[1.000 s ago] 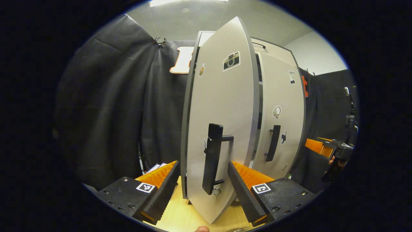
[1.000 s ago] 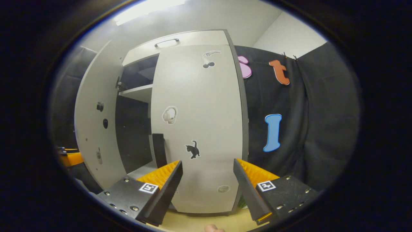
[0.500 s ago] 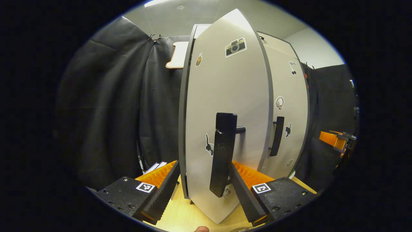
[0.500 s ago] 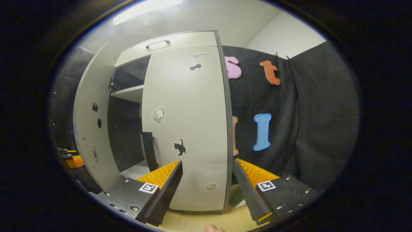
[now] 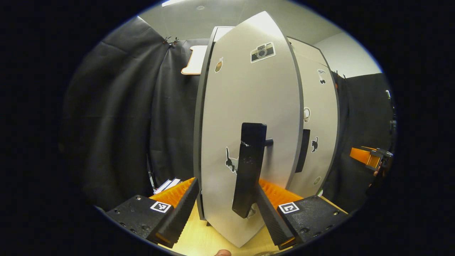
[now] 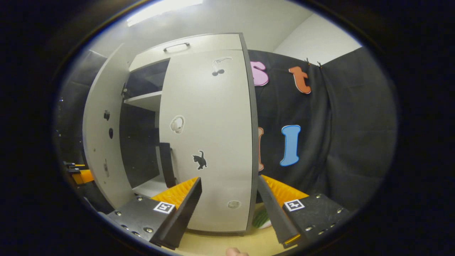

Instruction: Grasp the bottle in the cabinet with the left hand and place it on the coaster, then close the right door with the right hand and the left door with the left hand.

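The grey cabinet's left door (image 5: 249,106) stands partly open, edge toward me, with its black handle (image 5: 250,167) close in front. My left gripper (image 5: 225,181) is open; its fingers straddle the door's lower part, and the right finger (image 5: 272,209) sits just behind the handle. The right door (image 6: 209,142) lies flat against the cabinet front. My right gripper (image 6: 229,179) is open in front of its lower half, touching nothing. In the right gripper view the left door (image 6: 103,131) hangs open at the left, with dark shelves (image 6: 145,101) behind it.
The light wooden tabletop (image 5: 199,238) runs under the cabinet. A green-striped round thing (image 6: 262,217) lies low beside the cabinet's right side. The other gripper (image 5: 369,158) hangs far right in the left gripper view. Black cloth walls surround the booth.
The left door has swung toward the cabinet, narrowing the gap to the right door, and its handle now sits closer to my left gripper. The right gripper has drifted slightly right.
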